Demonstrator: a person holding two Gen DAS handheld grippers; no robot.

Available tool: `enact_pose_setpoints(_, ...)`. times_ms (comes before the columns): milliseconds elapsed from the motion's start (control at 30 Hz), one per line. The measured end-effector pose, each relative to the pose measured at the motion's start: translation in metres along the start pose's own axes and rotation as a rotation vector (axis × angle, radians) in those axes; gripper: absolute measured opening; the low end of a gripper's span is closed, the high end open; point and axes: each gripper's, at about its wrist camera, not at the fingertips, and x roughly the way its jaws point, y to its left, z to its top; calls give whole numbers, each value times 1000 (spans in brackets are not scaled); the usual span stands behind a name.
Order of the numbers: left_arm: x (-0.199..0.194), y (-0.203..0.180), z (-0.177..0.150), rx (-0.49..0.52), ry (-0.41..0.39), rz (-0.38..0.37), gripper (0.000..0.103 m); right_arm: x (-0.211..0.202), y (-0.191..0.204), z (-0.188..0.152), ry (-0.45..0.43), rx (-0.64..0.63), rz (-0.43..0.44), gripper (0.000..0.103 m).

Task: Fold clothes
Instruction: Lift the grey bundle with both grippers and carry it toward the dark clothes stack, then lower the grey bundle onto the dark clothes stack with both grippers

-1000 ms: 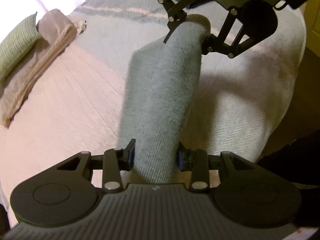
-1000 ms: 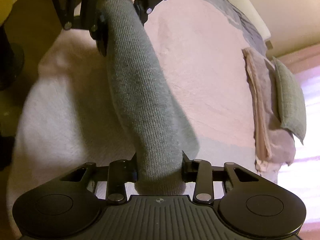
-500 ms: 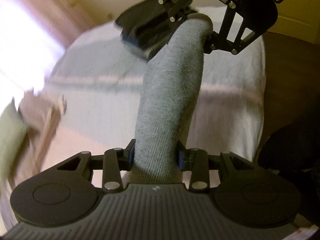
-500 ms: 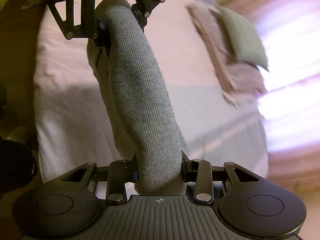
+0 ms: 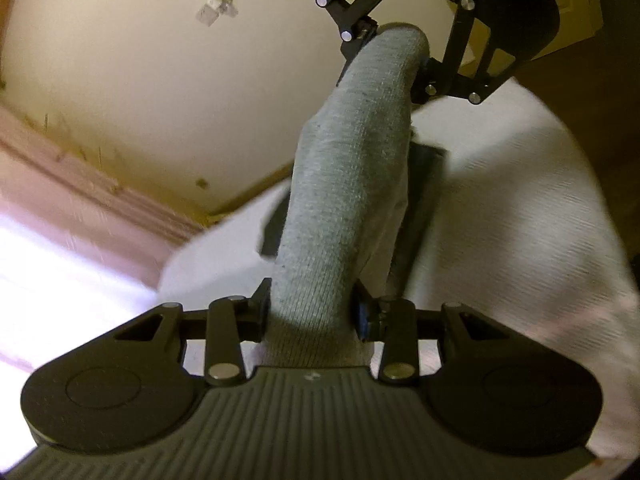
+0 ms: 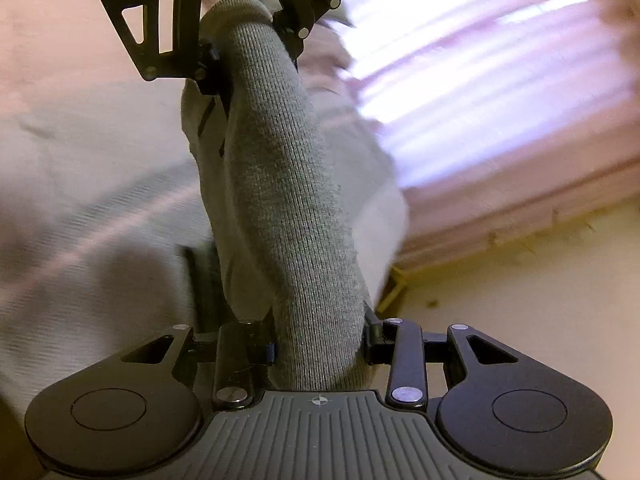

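Observation:
A grey knitted sock hangs stretched in the air between my two grippers, above the pale bedspread. My left gripper is shut on one end of it. At the top of the left wrist view, my right gripper pinches the other end. From the right wrist view the sock runs from my right gripper, shut on it, up to my left gripper. A second layer of the sock droops beside the taut part.
A dark flat item lies on the bed right under the sock, also showing as a dark item in the right wrist view. A cream wall and bright pink curtains lie beyond the bed's edge. Dark floor is at the right.
Both grippers have swung round with the sock still held between them. The pillow and folded towel have left the view; the wall, the curtains and the dark item have come in.

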Motion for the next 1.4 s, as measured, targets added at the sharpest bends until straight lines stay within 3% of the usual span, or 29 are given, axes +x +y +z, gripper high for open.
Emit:
enact_pose_setpoints(200,115,60,46,83,-12,32,35,89,-79,-38,23,37,-59,34)
enact_pose_setpoints(267,150,71,56,113,-14,75,35,117,-97,-49,21,51,-94,34)
enact_pose_setpoints(400,211,62,46,121,-36,136,34,171,-86,-68,39,97,-174,34)
enact_pose_setpoints(567,287,-14,0,173,89,-98,35,223,-3,-93,106,33,23,36)
enact_pose_setpoints(633,292,-36,-15,210,66,-85,35,222,14,-98,93,14,-12,37)
enact_pose_setpoints(700,290,-36,-21,177,38,-72,35,215,13,-101,82,48,-24,37)
enact_pose_setpoints(833,286,-34,-22,196,31,-76,35,213,-1,-94,110,40,-24,37)
enact_pose_setpoints(967,264,-35,-32,155,3,-31,34,195,-10,-83,103,116,-28,37)
enact_pose_setpoints(1100,268,-53,-42,160,8,-53,34,196,16,-81,116,58,-29,37)
enact_pose_setpoints(1267,266,-53,-39,144,8,-37,37,189,13,-83,132,1,-47,40)
enact_pose_setpoints(1400,253,-44,-38,82,16,-54,38,169,4,-84,153,32,-25,45)
